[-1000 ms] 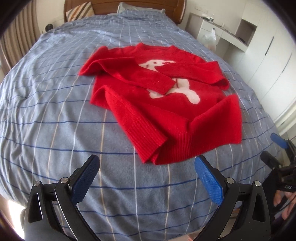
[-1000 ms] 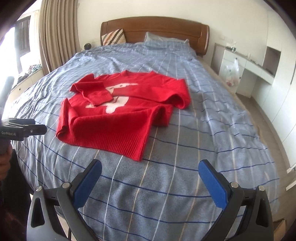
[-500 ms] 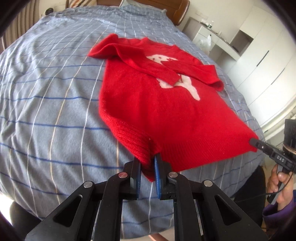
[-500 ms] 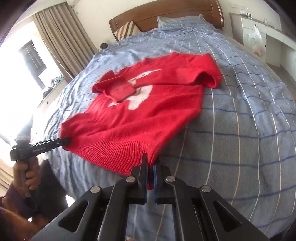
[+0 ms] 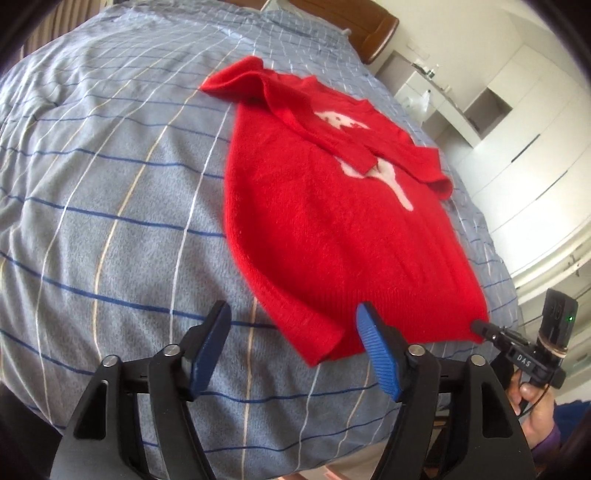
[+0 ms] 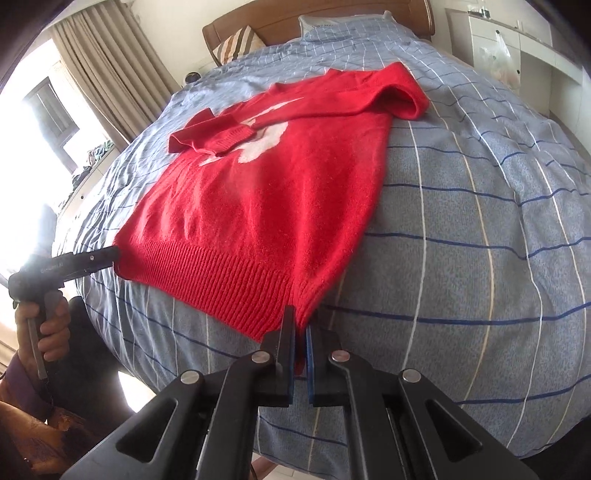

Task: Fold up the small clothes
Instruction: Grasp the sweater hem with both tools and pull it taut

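Sweater [image 5: 332, 229] — red, white motif on the chest, both sleeves folded across the front — lies flat on the blue checked bed cover [image 5: 110, 221], hem at the near edge of the bed, collar toward the wooden headboard [image 6: 325, 18]. Left gripper [image 5: 291, 343]: jaws have just been opening and now stand wide; the left hem corner lies between the blue pads, neither pressing on it. Right gripper [image 6: 300, 328]: jaws clamped narrow on the right hem corner, ribbed edge pinched between the pads. Striped pillow [image 6: 236, 46] sits at the far-left corner of the bed.
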A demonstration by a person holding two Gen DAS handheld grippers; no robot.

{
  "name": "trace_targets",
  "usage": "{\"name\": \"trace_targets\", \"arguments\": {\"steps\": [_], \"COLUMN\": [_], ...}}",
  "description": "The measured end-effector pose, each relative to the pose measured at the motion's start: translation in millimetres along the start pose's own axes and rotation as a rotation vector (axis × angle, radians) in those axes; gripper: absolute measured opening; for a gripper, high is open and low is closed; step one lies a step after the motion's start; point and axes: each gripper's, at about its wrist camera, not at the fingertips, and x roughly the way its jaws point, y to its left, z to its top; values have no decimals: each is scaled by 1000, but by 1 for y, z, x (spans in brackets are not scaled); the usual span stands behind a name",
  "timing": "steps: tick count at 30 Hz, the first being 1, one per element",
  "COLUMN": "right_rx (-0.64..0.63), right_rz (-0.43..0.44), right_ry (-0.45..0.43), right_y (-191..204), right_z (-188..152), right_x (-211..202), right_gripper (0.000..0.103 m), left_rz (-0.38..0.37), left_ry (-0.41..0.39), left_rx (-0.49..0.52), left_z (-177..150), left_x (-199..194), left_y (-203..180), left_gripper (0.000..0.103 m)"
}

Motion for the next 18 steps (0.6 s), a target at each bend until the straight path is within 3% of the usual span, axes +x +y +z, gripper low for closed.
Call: {"name": "trace_targets", "arguments": {"steps": [3, 5, 7, 9, 10, 12, 14, 15, 18], "right_rx": [-11, -14, -2, 28, 50, 95, 141, 162, 203], "right_rz": [9, 15, 32, 55, 73, 111, 132, 131, 79], "right_ry": [-5, -5, 9, 20, 22, 24, 31, 25, 19], "right_y": [1, 1, -1, -4, -7, -12, -18, -22, -32], "right_z": [1, 1, 0, -1, -2, -5, -7, -7, -7], "right_x": [-5, -3, 2, 7, 9, 12, 17, 17, 11], "right_gripper": [6, 8, 11, 19, 30, 40, 33, 3, 4], "left_rz": [-46, -14, 16, 54, 64, 48, 38, 41, 103], "left_ry": [-16, 17, 63, 95, 100, 100, 97, 92, 77], "left_rx": [-21, -22, -8, 4, 1, -45, -85, -86, -41], "left_z": [0, -1, -5, -10, -12, -13, -13, -14, -17], "left_x": [-7, 2, 14, 23, 25, 28, 27, 25, 14], "left_y": [6, 8, 6, 4, 4, 7, 11, 11, 6], "left_gripper": [89, 84, 62, 24, 18, 5, 3, 2, 2]}}
